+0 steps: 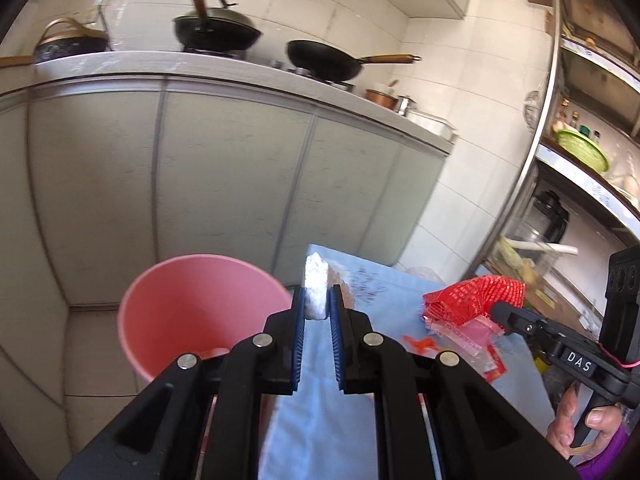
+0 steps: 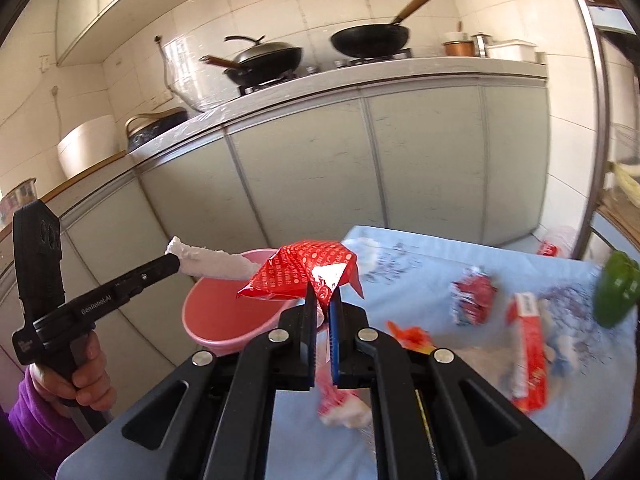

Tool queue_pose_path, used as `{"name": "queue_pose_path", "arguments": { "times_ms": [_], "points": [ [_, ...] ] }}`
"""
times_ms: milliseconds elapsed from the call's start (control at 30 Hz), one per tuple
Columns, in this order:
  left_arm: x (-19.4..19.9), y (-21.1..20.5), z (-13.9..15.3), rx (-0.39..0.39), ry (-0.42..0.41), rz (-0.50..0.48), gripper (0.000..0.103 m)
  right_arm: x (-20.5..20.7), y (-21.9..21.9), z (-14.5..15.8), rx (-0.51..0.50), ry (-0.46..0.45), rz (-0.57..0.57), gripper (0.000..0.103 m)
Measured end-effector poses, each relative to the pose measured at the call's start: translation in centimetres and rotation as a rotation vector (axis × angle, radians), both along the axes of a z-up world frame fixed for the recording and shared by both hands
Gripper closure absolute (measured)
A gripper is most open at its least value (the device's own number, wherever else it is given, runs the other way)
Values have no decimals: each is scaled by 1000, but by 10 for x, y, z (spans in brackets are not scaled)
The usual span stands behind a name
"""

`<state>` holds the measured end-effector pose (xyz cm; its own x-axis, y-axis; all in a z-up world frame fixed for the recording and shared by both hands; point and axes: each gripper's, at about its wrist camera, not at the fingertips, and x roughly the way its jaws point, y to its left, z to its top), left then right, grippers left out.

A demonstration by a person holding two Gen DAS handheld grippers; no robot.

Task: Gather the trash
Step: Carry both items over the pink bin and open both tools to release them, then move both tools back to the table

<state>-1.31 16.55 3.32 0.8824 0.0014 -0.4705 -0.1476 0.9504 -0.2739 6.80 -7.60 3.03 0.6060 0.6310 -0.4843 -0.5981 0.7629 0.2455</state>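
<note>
Fingers of both grippers are pinching trash near the pink bucket [image 1: 200, 312].

Left gripper [image 1: 316, 312] has its fingers pressed on a white crumpled tissue [image 1: 316, 284], held at the right rim of the bucket; from the right wrist view the tissue [image 2: 216, 266] hangs above the bucket's opening. Right gripper [image 2: 322, 308] clamps a red patterned wrapper [image 2: 304, 274] just right of the bucket, over the blue tablecloth [image 2: 420, 264]. More red wrappers [image 2: 474, 300] and a green pepper [image 2: 614, 294] lie further right of the bucket.
</note>
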Motion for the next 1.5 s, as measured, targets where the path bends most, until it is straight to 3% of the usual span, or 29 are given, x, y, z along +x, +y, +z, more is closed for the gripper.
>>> {"name": "queue_pose_path", "arguments": {
  "times_ms": [300,567,700,800,867,1267,1333,1500],
  "points": [
    [-11,48,-31,27,75,139,92,17,99,-13,-34,48,170,97],
    [1,72,-60,7,161,199,91,36,158,-45,-73,129,211,97],
    [2,79,-67,4,180,221,89,45,173,-57,-100,156,208,96],
    [4,82,-69,-6,190,228,79,52,181,-68,-135,188,190,81],
    [3,84,-69,-15,185,229,79,56,182,-74,-133,216,184,72],
    [1,81,-62,-12,165,233,78,56,175,-69,-129,212,201,71],
    [-2,80,-59,-19,162,236,78,59,182,-69,-134,223,218,62],
    [-13,79,-53,-7,142,234,78,56,185,-71,-148,209,228,61]
  ]
}}
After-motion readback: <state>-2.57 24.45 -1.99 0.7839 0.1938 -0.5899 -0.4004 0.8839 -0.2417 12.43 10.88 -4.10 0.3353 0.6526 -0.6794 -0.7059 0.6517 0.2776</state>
